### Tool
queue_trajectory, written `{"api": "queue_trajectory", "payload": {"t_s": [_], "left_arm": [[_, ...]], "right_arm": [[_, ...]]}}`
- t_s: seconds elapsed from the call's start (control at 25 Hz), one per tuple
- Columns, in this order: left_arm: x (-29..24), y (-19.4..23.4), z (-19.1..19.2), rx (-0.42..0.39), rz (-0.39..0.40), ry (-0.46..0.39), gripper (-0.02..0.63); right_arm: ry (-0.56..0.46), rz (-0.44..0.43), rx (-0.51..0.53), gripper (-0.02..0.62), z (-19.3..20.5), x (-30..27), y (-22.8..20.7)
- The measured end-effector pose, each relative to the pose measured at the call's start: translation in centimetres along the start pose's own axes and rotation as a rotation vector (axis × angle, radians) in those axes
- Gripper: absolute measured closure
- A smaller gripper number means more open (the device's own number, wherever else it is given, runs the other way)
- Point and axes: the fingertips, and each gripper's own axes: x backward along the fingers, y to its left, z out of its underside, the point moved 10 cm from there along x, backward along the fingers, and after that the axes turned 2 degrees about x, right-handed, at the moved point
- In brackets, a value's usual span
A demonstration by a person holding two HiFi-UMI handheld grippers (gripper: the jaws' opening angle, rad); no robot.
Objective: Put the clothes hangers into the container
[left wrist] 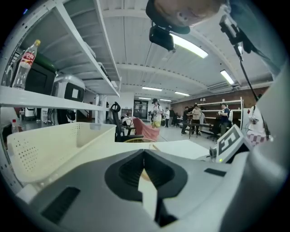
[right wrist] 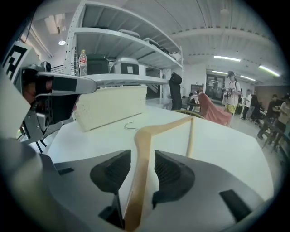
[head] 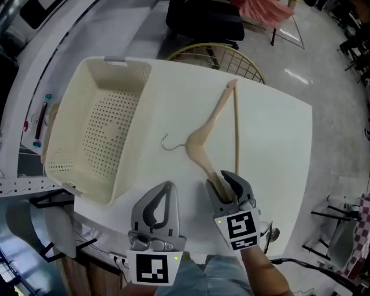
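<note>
A pale wooden clothes hanger (head: 211, 124) with a metal hook (head: 167, 144) lies flat on the white table (head: 277, 139). Its near arm runs between the jaws of my right gripper (head: 222, 180). The right gripper view shows that arm (right wrist: 145, 136) with a thin gap to each pad, so my right gripper (right wrist: 142, 156) is open around it. The cream perforated container (head: 75, 98) stands at the table's left, with nothing in it; it also shows as the cream container (right wrist: 113, 106). My left gripper (head: 167, 186) hovers at the front edge, shut and holding nothing, with the container (left wrist: 50, 145) to its left.
A gold wire frame (head: 214, 58) and a black chair (head: 205, 17) stand beyond the table's far edge. A shelf rack (head: 34, 121) with small items flanks the container at the left. People stand far off in the room (left wrist: 195, 118).
</note>
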Motion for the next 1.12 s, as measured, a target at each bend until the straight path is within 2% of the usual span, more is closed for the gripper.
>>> {"api": "queue_trajectory", "payload": {"t_s": [0.2, 0.44, 0.76, 1.12], "left_arm": [[-1.1, 0.8, 1.4, 0.015, 0.015, 0.022, 0.594], [-1.6, 1.5, 1.9, 0.032, 0.018, 0.031, 0.594], [-1.9, 2.3, 1.9, 0.047, 0.012, 0.028, 0.594], [-1.1, 1.9, 1.3, 0.042, -0.011, 0.028, 0.595]], "right_arm": [[0.080, 0.046, 0.051, 0.423, 0.3, -1.2, 0.4], [0.199, 0.062, 0.052, 0.448, 0.2, -2.3, 0.2], [0.247, -0.015, 0.004, 0.465, -0.1, -2.8, -0.4], [0.223, 0.021, -0.036, 0.509, -0.1, -2.2, -0.3]]}}
